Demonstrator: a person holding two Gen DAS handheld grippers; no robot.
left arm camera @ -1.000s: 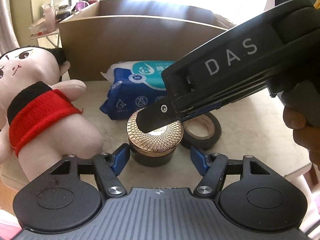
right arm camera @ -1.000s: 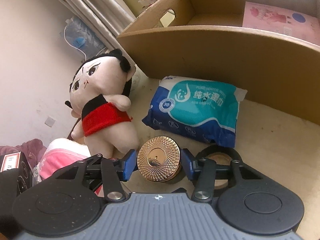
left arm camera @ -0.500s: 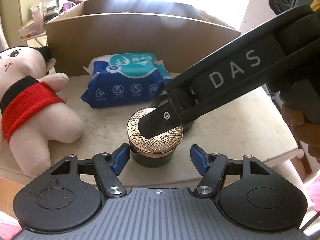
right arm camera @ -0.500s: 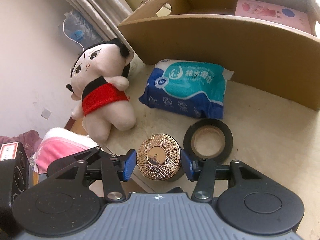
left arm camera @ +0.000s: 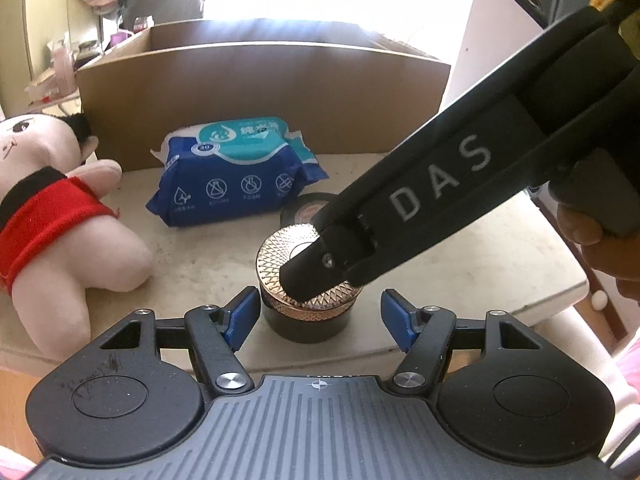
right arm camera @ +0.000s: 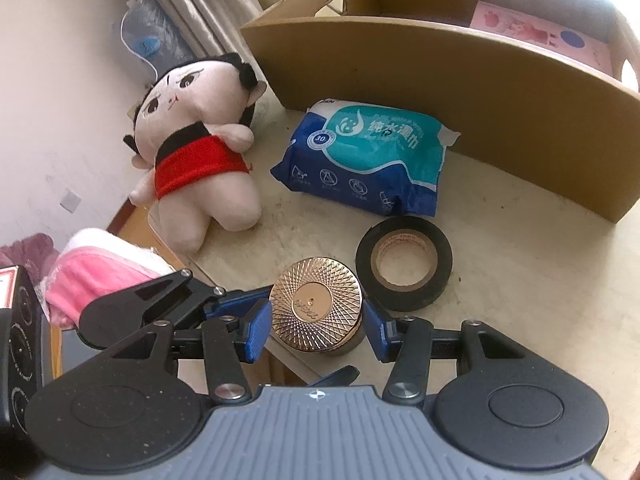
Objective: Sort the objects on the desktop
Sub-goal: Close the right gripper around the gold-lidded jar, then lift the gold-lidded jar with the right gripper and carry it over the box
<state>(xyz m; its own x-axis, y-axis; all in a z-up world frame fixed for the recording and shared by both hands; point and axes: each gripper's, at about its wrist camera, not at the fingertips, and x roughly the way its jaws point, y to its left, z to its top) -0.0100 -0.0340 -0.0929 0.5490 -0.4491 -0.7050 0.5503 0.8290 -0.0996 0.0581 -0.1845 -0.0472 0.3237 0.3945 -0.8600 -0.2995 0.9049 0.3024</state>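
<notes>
- Sitting low in the middle of both views, the jar (right arm camera: 318, 312) has a gold lattice lid and a dark body, and stands near the front edge of the table (right arm camera: 520, 272).
- Right gripper (right arm camera: 316, 320): in its own view the blue pads (right arm camera: 256, 330) sit against either side of the jar lid, so it is clenched on the jar.
- In the left view this gripper comes down from the upper right as a long black bar marked "DAS", one finger (left arm camera: 320, 272) lying across the lid.
- A hand (left arm camera: 588, 248) holds its grip at the right edge of that view.
- Left gripper (left arm camera: 316, 316): released. One blue pad (left arm camera: 242, 316) is just beside the jar's dark body; the other stands clear of it, with a gap showing.
- Tape (right arm camera: 404, 268), a black roll, lies flat just beyond the jar, to the right in the right view; whether the two touch cannot be told.
- Wipes (right arm camera: 368, 160), a blue and teal pack, lie behind the tape, centre of frame, near the wall of the box (right arm camera: 480, 100).
- The cardboard box fills the upper right of the right view; a pink card (right arm camera: 540, 36) lies inside it.
- Doll (right arm camera: 192, 152), a plush with a red wrap, lies on its back at the left of the table, apart from the wipes.
- A pink cloth (right arm camera: 100, 272) shows at lower left, off the table edge.
</notes>
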